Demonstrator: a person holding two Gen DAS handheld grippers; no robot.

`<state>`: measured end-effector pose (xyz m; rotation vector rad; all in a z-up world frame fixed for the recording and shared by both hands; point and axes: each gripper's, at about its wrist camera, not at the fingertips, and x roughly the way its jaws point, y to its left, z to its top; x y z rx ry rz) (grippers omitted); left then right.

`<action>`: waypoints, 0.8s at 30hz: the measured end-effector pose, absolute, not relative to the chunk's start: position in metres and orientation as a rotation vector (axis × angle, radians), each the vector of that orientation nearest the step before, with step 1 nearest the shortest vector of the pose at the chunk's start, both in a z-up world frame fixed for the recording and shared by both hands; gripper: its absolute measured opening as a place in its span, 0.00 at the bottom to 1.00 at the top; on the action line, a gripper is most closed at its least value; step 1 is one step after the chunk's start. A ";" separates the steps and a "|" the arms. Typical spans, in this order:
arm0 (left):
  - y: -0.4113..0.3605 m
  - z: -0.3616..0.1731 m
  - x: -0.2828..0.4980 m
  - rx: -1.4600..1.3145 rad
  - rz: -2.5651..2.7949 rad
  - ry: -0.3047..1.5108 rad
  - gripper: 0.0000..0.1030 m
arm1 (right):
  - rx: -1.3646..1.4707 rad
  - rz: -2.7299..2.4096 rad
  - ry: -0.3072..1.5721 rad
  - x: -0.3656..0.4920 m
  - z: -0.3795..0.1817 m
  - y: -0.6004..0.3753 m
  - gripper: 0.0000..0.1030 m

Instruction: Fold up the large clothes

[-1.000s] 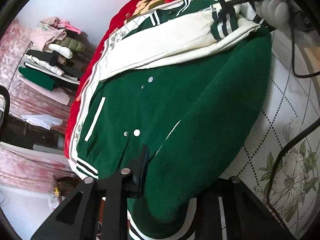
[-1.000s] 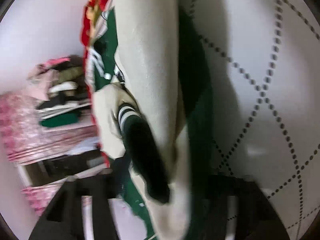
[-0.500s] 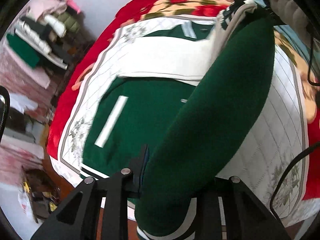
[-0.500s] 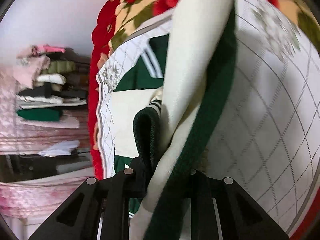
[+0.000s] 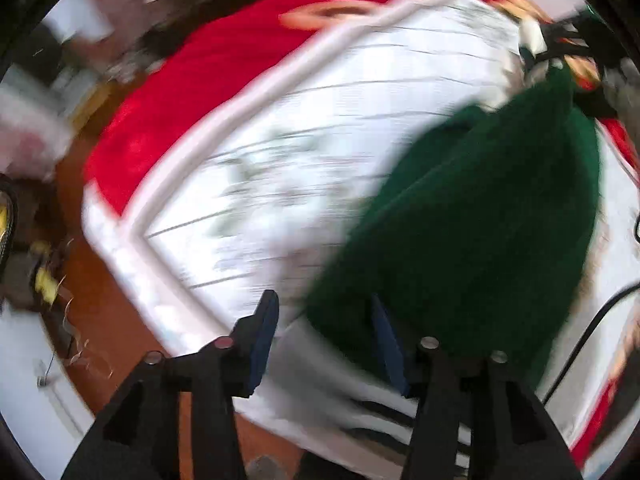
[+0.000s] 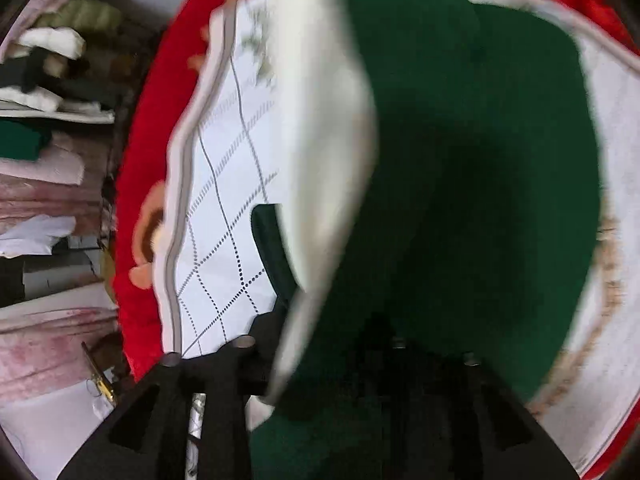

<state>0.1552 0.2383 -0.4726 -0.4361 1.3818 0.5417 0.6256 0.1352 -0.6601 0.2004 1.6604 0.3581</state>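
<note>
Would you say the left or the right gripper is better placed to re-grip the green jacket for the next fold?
Right, probably. The green jacket drapes straight over the right gripper, whose jaws are opening. At the left gripper, also opening, fabric only brushes one finger.

Motion blur smears the white quilted bedcover point(image 5: 320, 128) beyond the left gripper point(image 5: 324, 320), its printed pattern unreadable. The green jacket point(image 6: 460, 160) fills the right wrist view, burying the right gripper point(image 6: 320, 344); its far finger is hidden, possibly still under cloth. Shelved clothes point(image 6: 48, 80) are cut off at the edge.
</note>
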 end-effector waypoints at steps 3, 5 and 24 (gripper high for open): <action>0.266 -0.477 0.123 -0.493 0.631 1.396 0.48 | 0.319 0.423 1.673 0.625 -0.680 0.145 0.65; 0.277 -0.477 0.109 -0.534 0.651 1.394 0.49 | 0.444 0.500 1.659 0.622 -0.671 0.136 0.65; 0.269 -0.536 0.161 -0.470 0.634 1.441 1.00 | 0.660 0.337 1.539 0.640 -0.742 -0.097 0.78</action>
